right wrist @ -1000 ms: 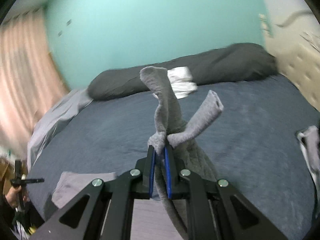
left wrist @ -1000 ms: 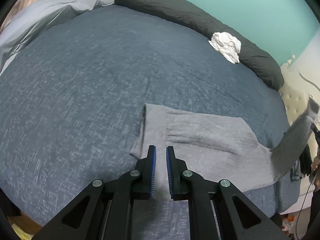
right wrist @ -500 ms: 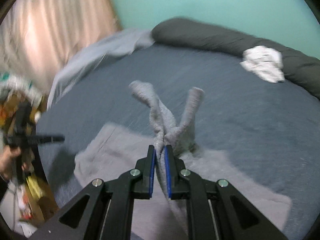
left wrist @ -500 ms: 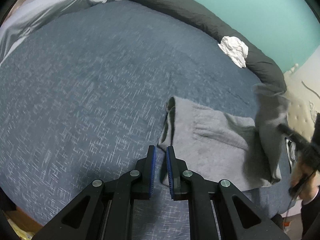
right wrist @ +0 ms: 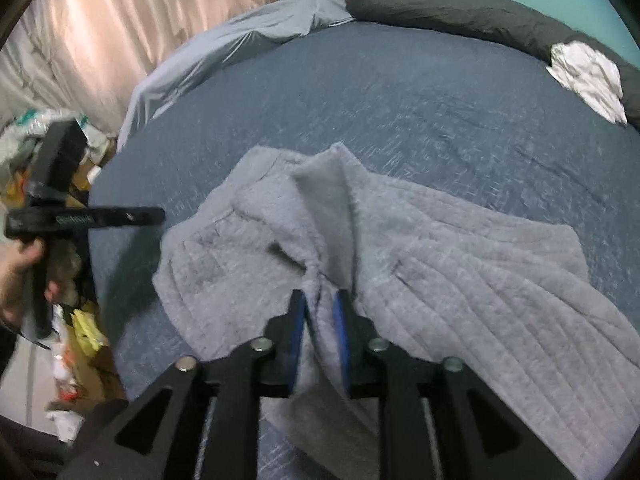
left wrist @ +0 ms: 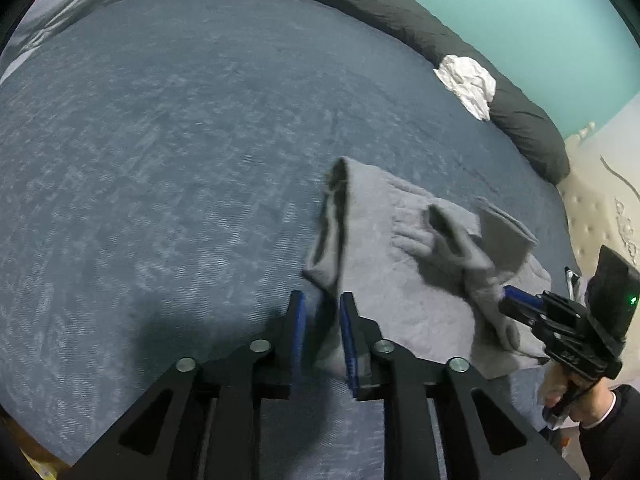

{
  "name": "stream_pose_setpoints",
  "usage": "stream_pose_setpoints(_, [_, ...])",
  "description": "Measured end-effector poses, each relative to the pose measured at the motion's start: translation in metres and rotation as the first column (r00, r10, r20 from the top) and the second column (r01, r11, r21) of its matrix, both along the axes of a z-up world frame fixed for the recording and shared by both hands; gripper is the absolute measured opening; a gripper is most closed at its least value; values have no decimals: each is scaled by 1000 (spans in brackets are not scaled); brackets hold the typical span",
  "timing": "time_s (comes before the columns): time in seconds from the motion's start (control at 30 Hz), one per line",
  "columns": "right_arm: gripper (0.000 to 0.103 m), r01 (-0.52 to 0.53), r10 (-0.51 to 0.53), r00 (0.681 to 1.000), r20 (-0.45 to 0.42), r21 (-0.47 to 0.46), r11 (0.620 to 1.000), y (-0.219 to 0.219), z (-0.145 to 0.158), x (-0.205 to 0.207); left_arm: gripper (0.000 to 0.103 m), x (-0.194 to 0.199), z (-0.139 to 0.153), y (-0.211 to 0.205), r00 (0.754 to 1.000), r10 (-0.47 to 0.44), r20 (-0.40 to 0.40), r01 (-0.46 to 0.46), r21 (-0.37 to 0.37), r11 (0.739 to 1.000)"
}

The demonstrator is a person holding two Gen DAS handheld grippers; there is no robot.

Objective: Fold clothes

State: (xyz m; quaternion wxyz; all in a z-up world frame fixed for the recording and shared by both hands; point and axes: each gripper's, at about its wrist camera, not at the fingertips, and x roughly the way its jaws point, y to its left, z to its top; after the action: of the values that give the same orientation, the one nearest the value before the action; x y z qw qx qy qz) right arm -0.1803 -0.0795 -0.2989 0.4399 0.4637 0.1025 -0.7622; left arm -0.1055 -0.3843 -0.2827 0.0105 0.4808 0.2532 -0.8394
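While it lay on the blue bed (left wrist: 160, 160), the grey garment (right wrist: 460, 264) looked quilted, rumpled, folded over itself. A second earlier its end hung lifted. Both the left gripper (left wrist: 323, 328) and right gripper (right wrist: 320, 320) had just loosened, slightly parted, cloth between their jaws.

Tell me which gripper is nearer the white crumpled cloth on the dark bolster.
Right. The right gripper sits at the garment's end toward the white cloth; the left gripper holds the opposite end.
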Motion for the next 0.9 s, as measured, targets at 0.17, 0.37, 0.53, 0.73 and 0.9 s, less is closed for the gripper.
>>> stream_pose_setpoints(0.17, [42, -1, 1, 1000, 20, -36, 999, 27, 21, 0, 27, -20, 5, 27, 999, -45, -15, 45, 27, 999])
stream_pose_setpoints(0.37, [42, 120, -120, 993, 3, -12, 993, 106, 32, -19, 42, -42, 3, 51, 997, -72, -11, 73, 75, 995])
stream_pose_setpoints(0.53, [42, 261, -261, 965, 19, -13, 965, 183, 34, -40, 46, -60, -5, 64, 997, -72, 4, 71, 110, 991])
stream_pose_setpoints(0.73, [42, 366, -365, 930, 40, -26, 930, 249, 31, -48, 49, -64, -9, 61, 1000, -24, 1, 23, 173, 985])
stream_pose_setpoints(0.9, [42, 403, -401, 914, 60, -31, 915, 275, 24, -49, 52, -72, -15, 61, 1000, -5, 13, 2, 220, 976])
